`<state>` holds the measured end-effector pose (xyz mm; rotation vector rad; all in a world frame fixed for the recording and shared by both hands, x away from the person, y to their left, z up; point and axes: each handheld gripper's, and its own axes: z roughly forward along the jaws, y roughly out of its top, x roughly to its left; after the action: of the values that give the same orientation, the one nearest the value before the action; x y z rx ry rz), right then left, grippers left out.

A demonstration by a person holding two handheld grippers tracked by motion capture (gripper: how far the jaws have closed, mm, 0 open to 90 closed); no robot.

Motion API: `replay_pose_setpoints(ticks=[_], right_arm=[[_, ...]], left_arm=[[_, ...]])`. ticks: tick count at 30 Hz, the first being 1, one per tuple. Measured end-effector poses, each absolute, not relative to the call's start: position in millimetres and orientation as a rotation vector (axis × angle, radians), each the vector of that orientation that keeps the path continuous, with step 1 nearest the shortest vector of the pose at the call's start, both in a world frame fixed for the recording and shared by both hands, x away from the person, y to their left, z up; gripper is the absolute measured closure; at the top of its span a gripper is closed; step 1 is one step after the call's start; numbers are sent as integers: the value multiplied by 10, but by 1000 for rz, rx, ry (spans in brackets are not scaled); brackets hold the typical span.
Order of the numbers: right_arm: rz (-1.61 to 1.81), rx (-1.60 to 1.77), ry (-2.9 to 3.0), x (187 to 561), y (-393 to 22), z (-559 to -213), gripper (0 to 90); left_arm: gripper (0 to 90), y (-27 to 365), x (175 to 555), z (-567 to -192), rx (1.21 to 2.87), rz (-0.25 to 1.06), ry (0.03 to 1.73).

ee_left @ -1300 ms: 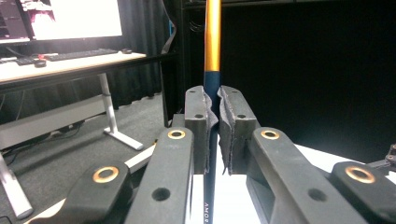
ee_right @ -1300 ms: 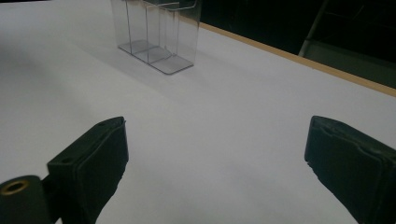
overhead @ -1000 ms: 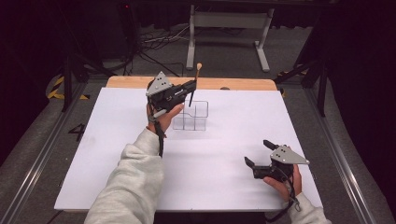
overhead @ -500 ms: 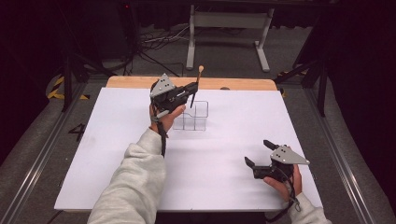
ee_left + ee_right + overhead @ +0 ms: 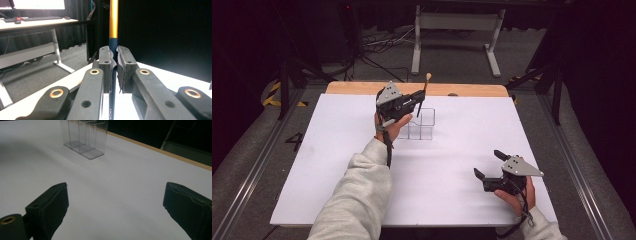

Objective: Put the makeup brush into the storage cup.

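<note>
The right claw point(image 5: 115, 205) is wide open. One black pad point(image 5: 53, 202) sits low on the left and the other is low on the right, with nothing between them. Below them is the white desk point(image 5: 120, 177). Farther back stands a clear plastic box point(image 5: 83, 137) with little sections inside. A wooden edge point(image 5: 160, 150) runs along the far side of the desk.

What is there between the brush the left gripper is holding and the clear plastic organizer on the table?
Nothing visible. The left gripper holds the slim dark-blue and orange-handled brush just above the clear plastic compartment organizer, with open air between. The right gripper rests far off.
</note>
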<state>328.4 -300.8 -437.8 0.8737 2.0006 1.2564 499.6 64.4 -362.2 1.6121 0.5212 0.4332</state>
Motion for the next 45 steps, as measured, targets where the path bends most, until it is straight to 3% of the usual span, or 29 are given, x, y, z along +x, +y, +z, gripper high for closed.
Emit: replay_pose_setpoints(ticks=[45], right_arm=[[1260, 853, 2015, 3269, -2979, -4372, 69]], left_arm=[[827, 730, 4893, -3947, 1679, 408, 558]])
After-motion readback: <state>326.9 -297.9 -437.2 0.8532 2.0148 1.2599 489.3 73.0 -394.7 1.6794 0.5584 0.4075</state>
